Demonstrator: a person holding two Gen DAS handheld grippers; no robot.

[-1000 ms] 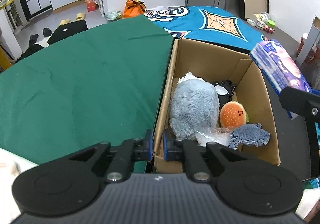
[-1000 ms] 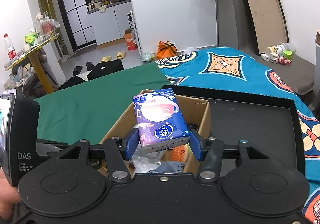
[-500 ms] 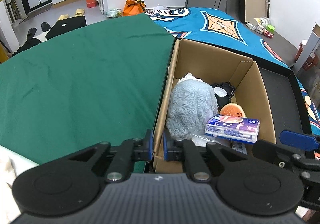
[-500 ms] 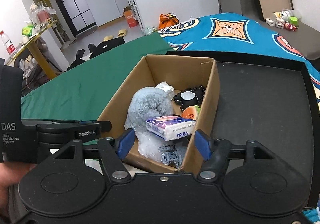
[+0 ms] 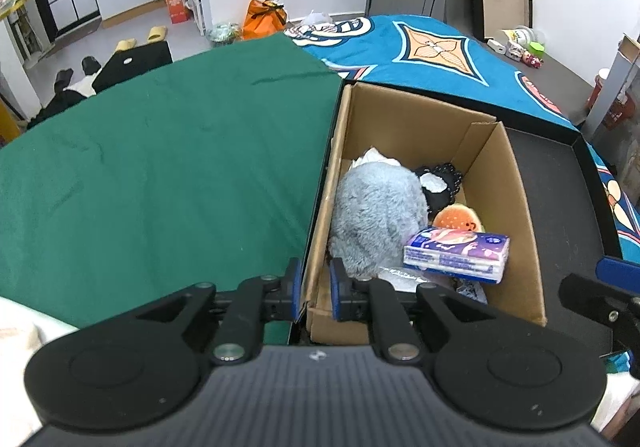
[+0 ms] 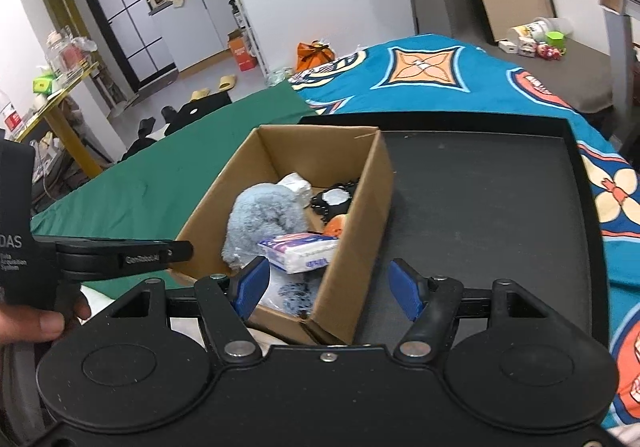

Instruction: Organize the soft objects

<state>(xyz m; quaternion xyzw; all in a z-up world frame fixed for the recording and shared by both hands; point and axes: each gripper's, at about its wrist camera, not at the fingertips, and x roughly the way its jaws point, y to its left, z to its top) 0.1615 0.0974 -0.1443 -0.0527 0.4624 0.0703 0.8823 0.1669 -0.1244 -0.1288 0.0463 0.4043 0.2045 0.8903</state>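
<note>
Tissue pack (image 5: 456,255): dropped from right gripper (image 6: 326,283), now lying in cardboard box (image 5: 516,207) against grey plush (image 5: 376,215)
Right gripper: jaws apart, empty
Left gripper (image 5: 314,289): clamped on box wall

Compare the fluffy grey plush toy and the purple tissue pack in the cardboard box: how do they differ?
The fluffy grey plush toy is rounded, furry and bulky; the purple tissue pack is a flat, smooth, printed block, much smaller. The plush sits along the box's left wall; the pack lies tilted atop other items, leaning on the plush. Both are inside the cardboard box.
</note>
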